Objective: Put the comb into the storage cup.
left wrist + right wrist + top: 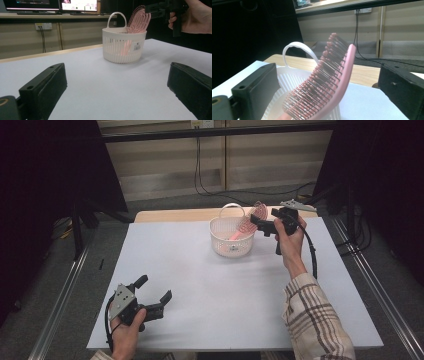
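Note:
A white slotted basket (pixel 229 241) with a hoop handle stands on the far middle of the table. In it a pink hairbrush (pixel 248 223) stands handle down, and its bristled head (pixel 329 75) leans out over the right rim. My right gripper (pixel 260 225) is at that head, open. The head sits between the jaws with a gap on each side in the right gripper view. My left gripper (pixel 155 288) rests open and empty near the front left corner, pointing at the basket (pixel 124 45). In the left gripper view the right gripper (pixel 160 8) shows beside the brush (pixel 139 20).
A pale sheet (pixel 200 285) covers the table, leaving a wooden strip (pixel 170 215) at the far edge. Cables (pixel 200 175) run on the floor behind. Metal rails (pixel 60 300) flank both sides. Monitors (pixel 50 5) stand on a shelf beyond.

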A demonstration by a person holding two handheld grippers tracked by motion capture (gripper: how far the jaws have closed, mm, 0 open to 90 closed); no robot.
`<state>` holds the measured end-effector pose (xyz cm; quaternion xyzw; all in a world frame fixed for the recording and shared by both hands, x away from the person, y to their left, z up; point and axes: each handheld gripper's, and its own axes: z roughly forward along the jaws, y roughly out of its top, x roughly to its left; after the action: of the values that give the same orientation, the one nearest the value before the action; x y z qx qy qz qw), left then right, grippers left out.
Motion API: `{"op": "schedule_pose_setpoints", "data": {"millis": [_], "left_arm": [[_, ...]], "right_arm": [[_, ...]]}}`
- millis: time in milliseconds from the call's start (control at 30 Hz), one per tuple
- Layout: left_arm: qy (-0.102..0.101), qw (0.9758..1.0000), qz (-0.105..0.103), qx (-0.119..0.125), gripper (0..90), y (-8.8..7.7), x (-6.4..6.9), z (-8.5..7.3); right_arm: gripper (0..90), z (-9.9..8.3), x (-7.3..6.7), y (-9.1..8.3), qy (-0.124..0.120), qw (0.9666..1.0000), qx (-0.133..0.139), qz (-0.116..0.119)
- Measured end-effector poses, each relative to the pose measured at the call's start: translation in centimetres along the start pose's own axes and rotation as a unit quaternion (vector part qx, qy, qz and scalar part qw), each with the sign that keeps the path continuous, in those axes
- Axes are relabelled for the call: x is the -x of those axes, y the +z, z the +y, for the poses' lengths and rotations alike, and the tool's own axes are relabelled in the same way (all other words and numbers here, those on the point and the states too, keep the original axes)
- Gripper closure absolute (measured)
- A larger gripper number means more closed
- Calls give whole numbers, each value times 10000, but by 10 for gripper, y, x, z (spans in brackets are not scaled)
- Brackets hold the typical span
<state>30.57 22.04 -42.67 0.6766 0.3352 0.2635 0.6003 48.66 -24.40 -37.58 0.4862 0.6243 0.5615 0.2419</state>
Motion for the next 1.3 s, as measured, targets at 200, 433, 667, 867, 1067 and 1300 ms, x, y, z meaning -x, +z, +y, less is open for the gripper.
{"op": "schedule_pose_setpoints", "data": {"millis": [200, 433, 667, 867, 1067, 1300], "left_arm": [[-4, 10000, 27, 4, 26, -1, 0, 0], [-8, 10000, 80, 6, 29, -1, -1, 0], [-46, 9998, 163, 44, 30, -3, -2, 0], [-37, 9998, 179, 46, 30, -3, -1, 0], [-121, 9996, 242, 56, 30, -2, -2, 0], [-112, 9997, 221, 89, 30, -5, -1, 1]], "right_arm": [[10, 1, -1, -7, -111, 9999, 35, -31], [4, 3, -4, -15, -267, 9996, 112, -43], [4, 2, -9, -23, -435, 9989, 195, 31], [4, -1, -9, -29, -470, 9985, 249, 120], [4, -3, -9, -34, -490, 9983, 283, 124], [1, -11, -12, -42, -515, 9981, 319, 116]]}}
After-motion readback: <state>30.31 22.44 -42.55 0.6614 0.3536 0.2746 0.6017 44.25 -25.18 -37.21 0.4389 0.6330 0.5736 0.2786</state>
